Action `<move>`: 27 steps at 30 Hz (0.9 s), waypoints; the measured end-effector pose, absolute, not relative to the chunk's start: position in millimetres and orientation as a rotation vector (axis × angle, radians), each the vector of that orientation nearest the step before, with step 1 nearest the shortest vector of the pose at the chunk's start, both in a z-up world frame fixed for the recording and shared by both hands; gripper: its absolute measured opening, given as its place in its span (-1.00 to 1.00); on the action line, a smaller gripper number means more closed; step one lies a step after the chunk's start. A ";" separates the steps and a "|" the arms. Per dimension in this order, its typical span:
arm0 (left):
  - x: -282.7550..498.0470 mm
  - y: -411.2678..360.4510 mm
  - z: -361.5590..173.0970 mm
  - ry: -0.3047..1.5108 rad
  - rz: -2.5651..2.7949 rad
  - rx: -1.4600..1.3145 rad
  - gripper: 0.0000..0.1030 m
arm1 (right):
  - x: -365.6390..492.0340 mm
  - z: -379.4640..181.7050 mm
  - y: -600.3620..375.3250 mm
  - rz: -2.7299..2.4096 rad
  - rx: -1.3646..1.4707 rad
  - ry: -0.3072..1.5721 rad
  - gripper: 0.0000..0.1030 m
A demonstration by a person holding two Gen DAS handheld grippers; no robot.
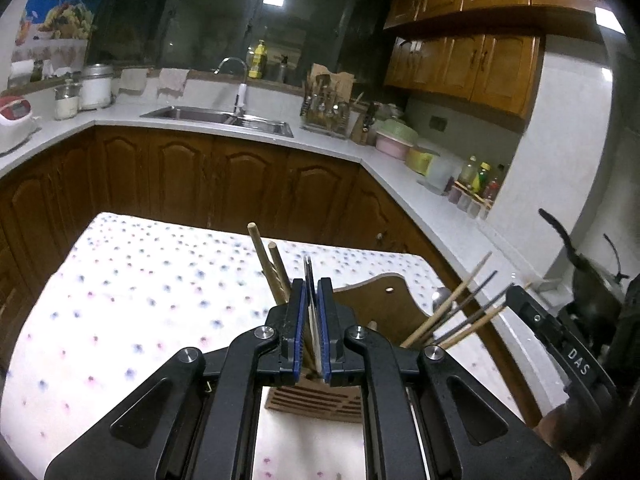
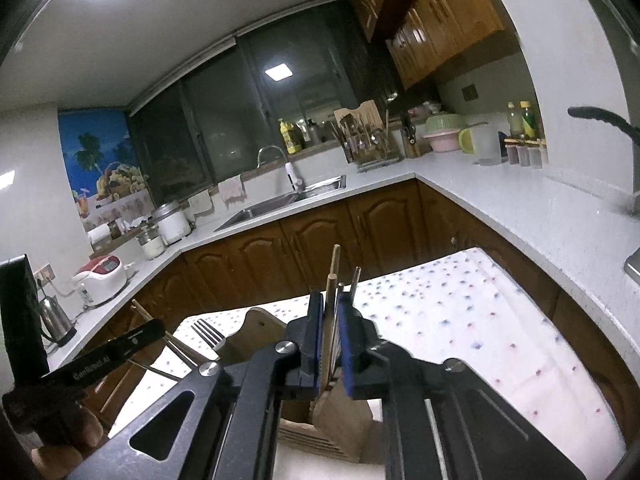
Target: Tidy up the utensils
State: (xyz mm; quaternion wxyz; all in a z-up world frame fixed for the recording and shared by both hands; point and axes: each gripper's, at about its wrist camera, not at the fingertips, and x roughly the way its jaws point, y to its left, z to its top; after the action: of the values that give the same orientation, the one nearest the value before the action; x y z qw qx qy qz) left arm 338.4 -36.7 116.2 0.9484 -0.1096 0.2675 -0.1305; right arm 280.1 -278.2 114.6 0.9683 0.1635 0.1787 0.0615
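Wooden slatted utensil holder (image 1: pixel 316 400) stands on the dotted-cloth surface (image 1: pixel 140 300); from the left wrist, the left hand-held gripper (image 1: pixel 312 328) is clenched on a thin metal utensil (image 1: pixel 309 276) above it, brown chopsticks (image 1: pixel 272 264) alongside. From the right wrist, the right hand-held gripper (image 2: pixel 330 340) pinches a wooden chopstick (image 2: pixel 331 304) over the holder; neither item looks released yet.

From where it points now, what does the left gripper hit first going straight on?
Likely the wooden slotted utensil holder right ahead; the left gripper is shut on a flat metal utensil over it. Depth is unclear; beyond lies the dotted white tablecloth.
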 end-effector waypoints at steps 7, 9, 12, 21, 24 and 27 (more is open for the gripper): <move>322.9 -26.2 123.5 0.526 -0.267 -0.256 -0.64 | 267.1 122.7 -292.0 0.115 0.391 0.324 -0.08; 315.6 -21.7 125.4 0.516 -0.259 -0.266 -0.43 | 259.7 126.8 -295.6 0.117 0.408 0.306 0.05; 298.5 -11.5 125.2 0.504 -0.235 -0.286 -0.04 | 247.5 128.6 -298.1 0.131 0.420 0.283 0.56; 239.8 20.0 98.3 0.508 -0.144 -0.318 0.40 | 205.2 106.5 -295.3 0.157 0.461 0.300 0.69; 220.3 26.4 84.2 0.538 -0.131 -0.332 0.42 | 188.7 93.8 -289.2 0.172 0.459 0.328 0.69; 200.9 33.5 69.8 0.566 -0.116 -0.348 0.43 | 172.0 79.6 -283.1 0.182 0.456 0.360 0.69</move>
State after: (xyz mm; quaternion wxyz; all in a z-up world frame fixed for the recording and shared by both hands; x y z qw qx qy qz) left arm 200.9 33.5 69.8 0.9436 -0.1708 0.2778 -0.0567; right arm 172.0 -283.1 79.6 0.9540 0.2246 0.1774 0.0896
